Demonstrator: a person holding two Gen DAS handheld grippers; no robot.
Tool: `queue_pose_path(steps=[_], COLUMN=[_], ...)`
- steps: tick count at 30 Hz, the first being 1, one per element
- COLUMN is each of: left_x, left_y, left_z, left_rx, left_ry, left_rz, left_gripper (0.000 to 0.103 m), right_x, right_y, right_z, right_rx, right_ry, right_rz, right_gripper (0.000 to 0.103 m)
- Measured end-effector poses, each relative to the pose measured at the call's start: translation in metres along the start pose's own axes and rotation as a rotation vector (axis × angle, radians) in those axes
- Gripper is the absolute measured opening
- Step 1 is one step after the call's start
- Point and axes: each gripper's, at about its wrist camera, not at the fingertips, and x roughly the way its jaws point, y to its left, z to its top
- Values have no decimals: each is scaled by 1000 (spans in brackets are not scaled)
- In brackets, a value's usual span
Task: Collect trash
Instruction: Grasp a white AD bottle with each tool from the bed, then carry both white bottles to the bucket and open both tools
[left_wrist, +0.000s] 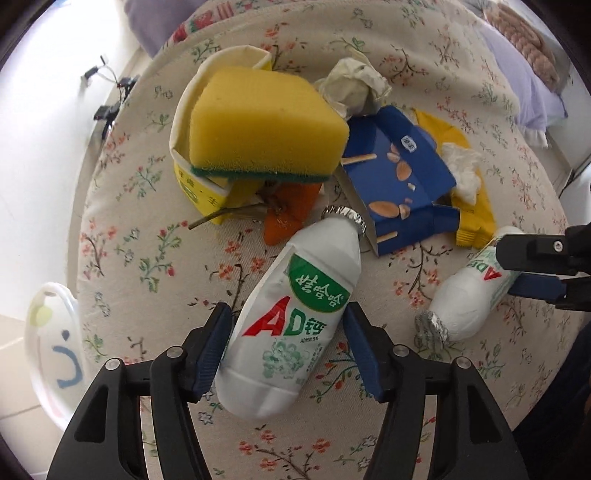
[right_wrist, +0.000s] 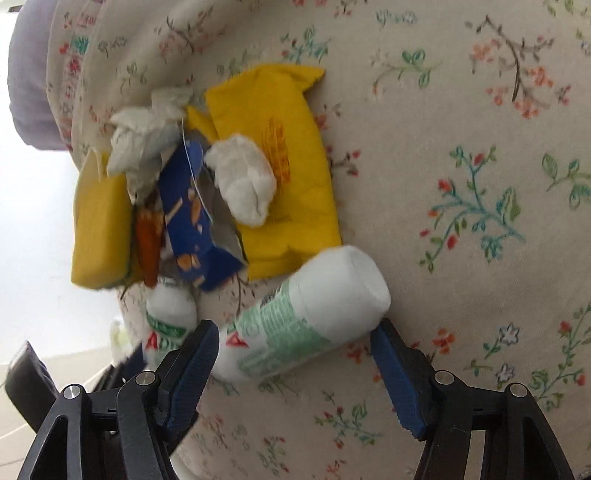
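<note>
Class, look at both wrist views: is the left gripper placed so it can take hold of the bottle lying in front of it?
Probably yes. The left gripper is open, its fingers either side of the large bottle on the floral cloth, with nothing between pads and bottle.

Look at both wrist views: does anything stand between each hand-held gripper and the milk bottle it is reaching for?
Nothing visible does. The left hand-held gripper already straddles the near bottle, jaws open on either side. The right hand-held gripper likewise brackets the second bottle. The blue carton and yellow sponge lie beyond them.
</note>
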Motion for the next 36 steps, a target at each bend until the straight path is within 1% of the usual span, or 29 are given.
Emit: queue_pose_path(steps=[2, 3, 4, 5, 8, 13, 17, 19, 20, 21, 22, 24, 26, 27, 31, 33, 36], left_x=[0, 0, -1, -3, -5, -12, -27, -31, -34, -37, -39, -43, -48, -49, -60, -64, -69], left_y=[1, 2, 2, 3, 14, 22, 23, 23, 23, 26, 28, 31, 32, 32, 39, 43, 48], left_z=[2, 1, 1, 1, -2, -11, -18, -20, -20, -22, -23, -23, -25, -25, -30, -32, -32], left_rx=[-19, -22, -28, -45, -125, -161, -154, -153, -154, -154, -154, -162, -162, -160, -165, -172, -188], left_ry=[-1, -3, -3, -1, 13, 10, -19, -27, -30, -32, -35, -41, -52, -56, -77, -85, -99], left_rz=[-23, -29, -30, -39, -149, -189, -211, -225, -228, -227, -225, -226, -230, -231, -243, -238, -228], left_gripper=[58, 50, 30, 20, 19, 19, 19, 19, 19, 19, 19, 19, 19, 19, 19, 19, 19], right_x=[-2, -2, 0, 0, 4, 5, 6, 12, 14, 16, 16, 18, 13, 8, -21, -31, -40], right_y=[4, 6, 4, 3, 8, 11, 12, 22, 28, 33, 36, 37, 34, 33, 36, 39, 49], right_z=[1, 1, 5, 7, 3, -3, -4, -4, -7, -9, -11, -12, -14, -15, -16, -18, -20], right_rx=[4, 10, 12, 11, -7, -9, -4, -49, -84, -115, -140, -160, -146, -146, -178, -200, -265], right_ry=[-36, -51, -54, -54, -44, -66, -87, -126, -147, -168, -182, -178, -178, -186, -272, -293, -312], right_rz=[-13, -18, -20, -19, -21, -30, -36, -73, -103, -133, -151, -138, -118, -107, -77, -57, -35], right_gripper=[73, 73, 73, 73, 73, 73, 73, 73, 68, 59, 55, 44, 42, 41, 41, 41, 41])
